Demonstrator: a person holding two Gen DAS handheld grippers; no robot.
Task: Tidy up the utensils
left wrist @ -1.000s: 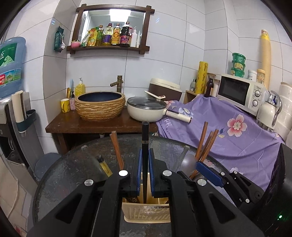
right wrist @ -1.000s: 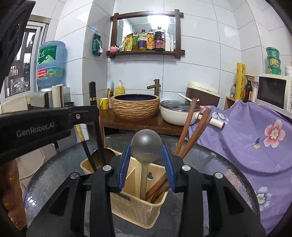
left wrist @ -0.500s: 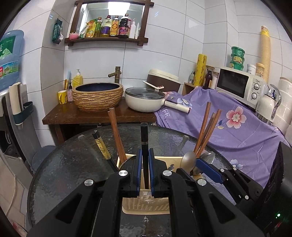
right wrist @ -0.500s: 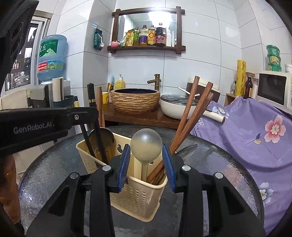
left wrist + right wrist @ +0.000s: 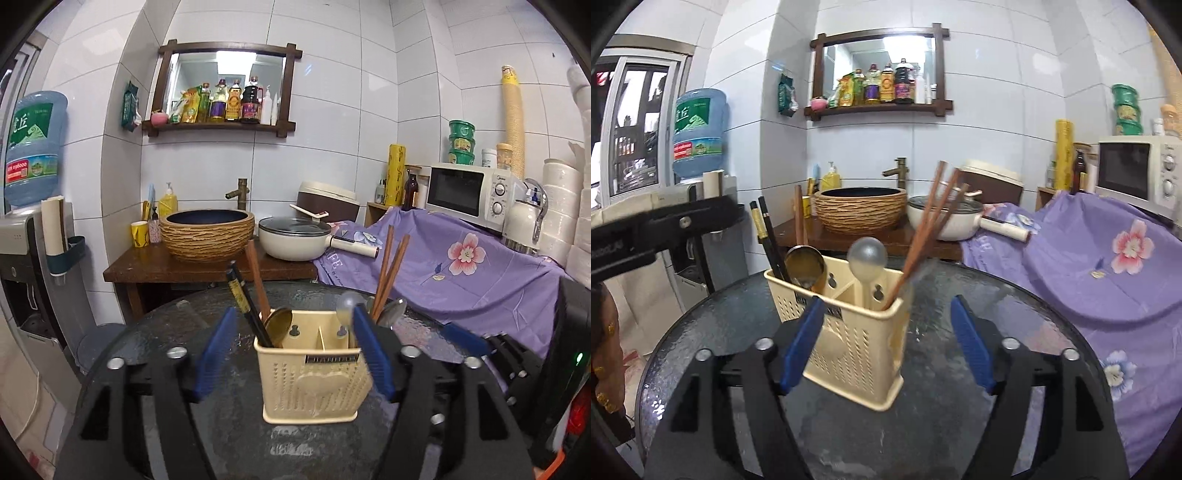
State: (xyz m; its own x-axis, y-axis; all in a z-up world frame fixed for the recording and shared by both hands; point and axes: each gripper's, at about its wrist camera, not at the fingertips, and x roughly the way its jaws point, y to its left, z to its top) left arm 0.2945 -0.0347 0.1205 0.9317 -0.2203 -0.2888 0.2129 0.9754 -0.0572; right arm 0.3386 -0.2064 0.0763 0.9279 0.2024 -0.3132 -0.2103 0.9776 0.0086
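A cream plastic utensil caddy [image 5: 310, 387] [image 5: 849, 332] stands on the round glass table [image 5: 155, 332] [image 5: 942, 406]. Its left compartment holds black chopsticks [image 5: 245, 299] [image 5: 768, 240], a brown chopstick [image 5: 256, 280] and a gold spoon [image 5: 277, 325] [image 5: 805, 266]. Its right compartment holds a silver spoon [image 5: 867, 254] [image 5: 345, 304] and brown chopsticks [image 5: 388, 273] [image 5: 927, 229]. My left gripper [image 5: 295, 358] is open and empty, just in front of the caddy. My right gripper [image 5: 886, 343] is open and empty, with the caddy between its fingers and beyond.
Behind the table, a wooden stand [image 5: 155, 269] carries a woven basin [image 5: 208, 236] and a white pan [image 5: 295, 240]. A purple flowered cloth [image 5: 461, 273] covers the counter at the right, with a microwave [image 5: 469, 192]. A water dispenser [image 5: 26, 229] stands at the left.
Both grippers have opened and pulled back. The left let go of the black chopstick and the right let go of the silver spoon; both now stand in the caddy.
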